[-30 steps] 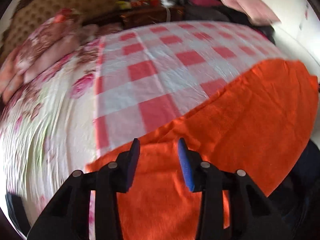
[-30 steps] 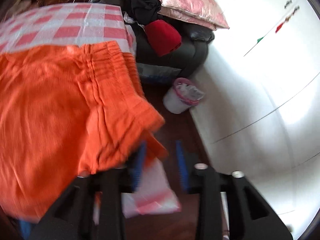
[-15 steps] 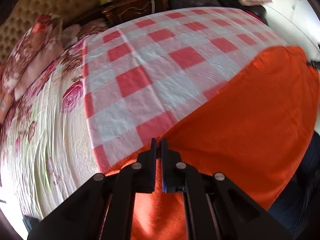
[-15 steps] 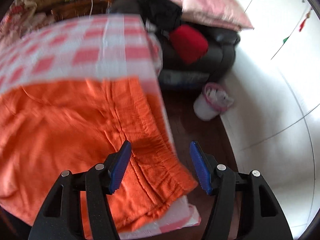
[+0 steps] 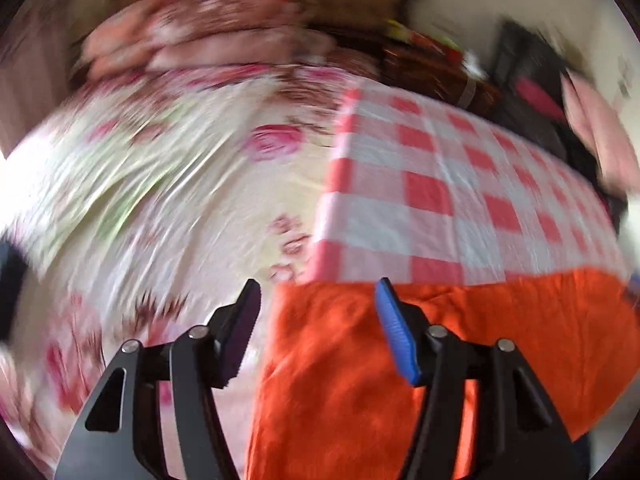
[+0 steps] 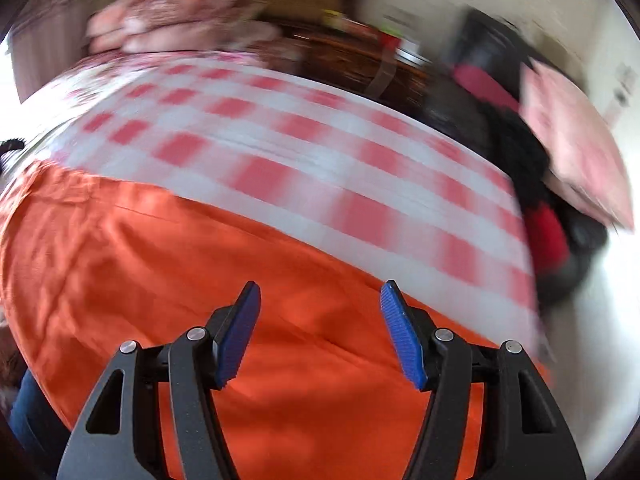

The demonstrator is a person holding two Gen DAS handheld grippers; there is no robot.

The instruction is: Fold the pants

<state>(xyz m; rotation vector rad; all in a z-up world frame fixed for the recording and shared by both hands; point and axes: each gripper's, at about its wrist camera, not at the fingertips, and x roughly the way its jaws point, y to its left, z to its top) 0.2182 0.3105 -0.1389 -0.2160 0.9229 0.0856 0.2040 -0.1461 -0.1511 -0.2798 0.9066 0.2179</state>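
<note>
The orange pants [image 5: 500, 332] lie flat on a red-and-white checked cloth [image 5: 440, 184] spread over the bed. My left gripper [image 5: 318, 292] hangs over the pants' left edge, one finger above the floral bedspread and the other above the orange fabric. Its jaws are opening, and the cloth lies below them, not pinched. In the right wrist view the pants [image 6: 140, 260] fill the lower half. My right gripper [image 6: 320, 292] is open above their middle, holding nothing. Both views are blurred by motion.
A floral bedspread [image 5: 160, 184] covers the bed to the left of the checked cloth, with pillows [image 5: 192, 36] at its head. Behind stands a dark wooden nightstand [image 5: 432, 68]. A dark sofa [image 6: 512, 136] with clothes and a pink cushion [image 6: 572, 148] is at the right.
My left gripper shut over the pants' edge, then opened wide and swung left. My right gripper swung left from the bed's right edge and the floor to above the pants.
</note>
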